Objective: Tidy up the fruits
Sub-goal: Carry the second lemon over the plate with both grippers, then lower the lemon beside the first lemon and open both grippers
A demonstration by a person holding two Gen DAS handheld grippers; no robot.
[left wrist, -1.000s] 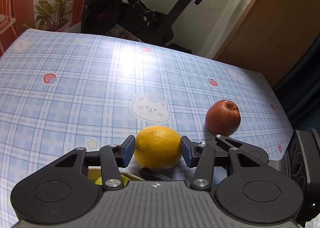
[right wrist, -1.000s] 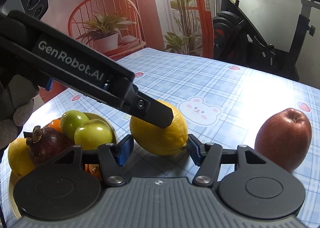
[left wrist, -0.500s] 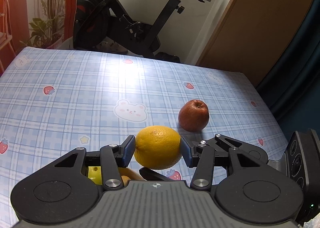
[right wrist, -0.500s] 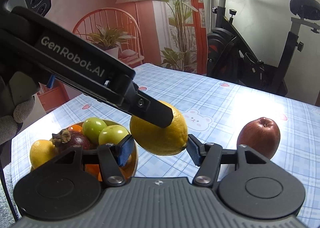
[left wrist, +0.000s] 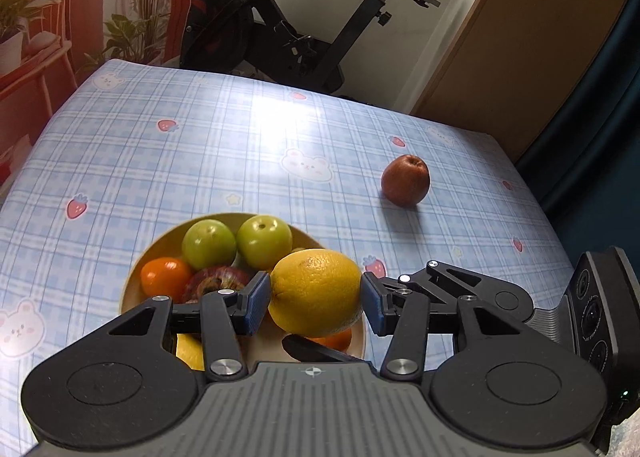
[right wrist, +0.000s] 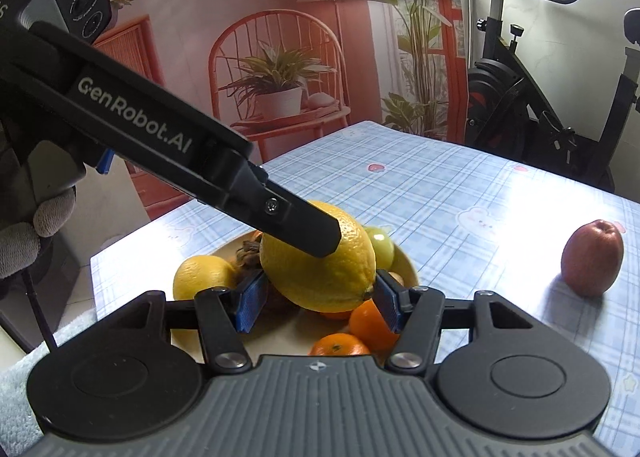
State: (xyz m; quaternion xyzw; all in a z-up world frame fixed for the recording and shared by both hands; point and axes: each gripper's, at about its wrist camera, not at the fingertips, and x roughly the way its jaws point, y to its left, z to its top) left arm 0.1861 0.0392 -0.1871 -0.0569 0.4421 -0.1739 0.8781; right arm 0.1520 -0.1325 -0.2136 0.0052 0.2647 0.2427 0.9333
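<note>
Lemon [left wrist: 315, 292] clamped in both grippers' jaws above crowded bowl [left wrist: 132, 289]; apple [left wrist: 405, 185] apart

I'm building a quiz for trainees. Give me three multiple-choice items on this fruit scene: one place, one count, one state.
1. Where is the red apple? A in the bowl; B on the tablecloth; C on the floor.
2. How many green fruits are in the bowl? A one; B two; C four.
3. The large lemon is: A gripped above the bowl; B lying on the tablecloth; C cut in half.
Answers: 1 B, it stands alone, apart from the bowl. 2 B, two sit side by side at the far rim. 3 A, the left gripper clamps it.
</note>
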